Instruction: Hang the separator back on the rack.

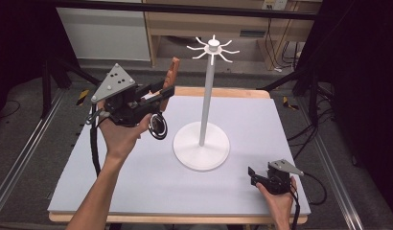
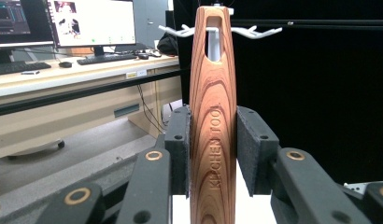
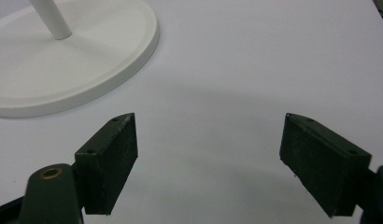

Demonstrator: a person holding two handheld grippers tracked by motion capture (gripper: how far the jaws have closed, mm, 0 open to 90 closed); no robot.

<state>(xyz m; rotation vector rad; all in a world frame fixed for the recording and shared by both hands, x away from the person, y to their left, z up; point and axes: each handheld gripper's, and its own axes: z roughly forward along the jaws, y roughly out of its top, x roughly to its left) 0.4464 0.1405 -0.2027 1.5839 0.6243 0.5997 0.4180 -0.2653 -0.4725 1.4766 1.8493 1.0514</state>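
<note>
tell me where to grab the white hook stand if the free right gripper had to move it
Probably the thin upright pole, low near the round base, coming in level from the right gripper side. The pole fits between open jaws; the base is wide and flat.

Left gripper (image 2: 213, 149): both pads clamp the handle
Wooden handle (image 2: 213, 116): upright, slotted top, engraved "KITCHEN TOOL"
White hooks (image 2: 255, 31): behind the slot
Background: desk (image 2: 87, 70), monitors (image 2: 91, 21)

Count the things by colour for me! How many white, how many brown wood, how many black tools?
White: 1, the hook stand
Brown wood: 1, the kitchen tool handle
Black: 2, the left tool and the right tool
Total: 4
</note>
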